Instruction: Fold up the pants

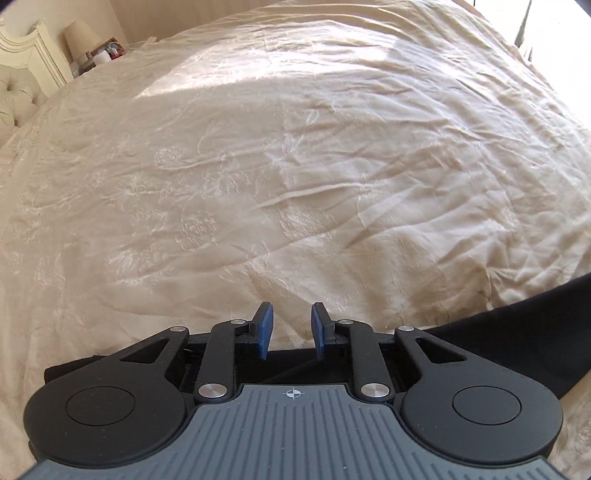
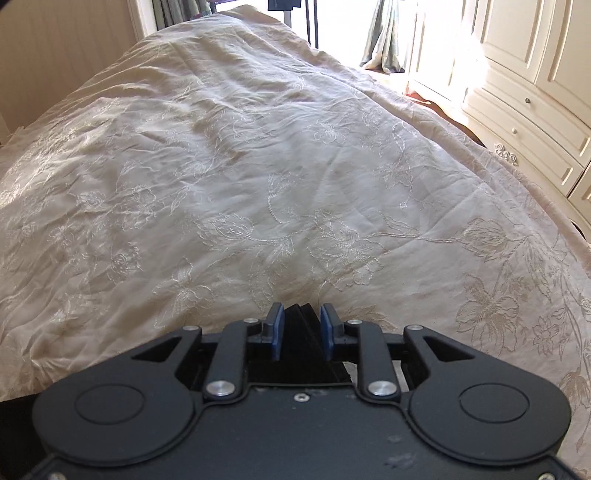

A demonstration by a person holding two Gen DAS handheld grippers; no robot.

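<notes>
The black pants (image 1: 517, 339) lie on the cream bedspread, running from under my left gripper out to the right edge of the left wrist view. My left gripper (image 1: 291, 328) is open, its blue pads apart above the pants' edge, with nothing between them. In the right wrist view my right gripper (image 2: 302, 326) is shut on a bunched fold of the black pants (image 2: 301, 332), which fills the gap between the blue pads. Most of the pants are hidden under the gripper bodies.
A cream embroidered bedspread (image 1: 295, 166) covers the bed in both views. A headboard and pillows (image 1: 18, 85) and a lamp (image 1: 79, 37) are at the far left. A white wardrobe with drawers (image 2: 535, 92) stands right of the bed, curtains (image 2: 384, 33) behind.
</notes>
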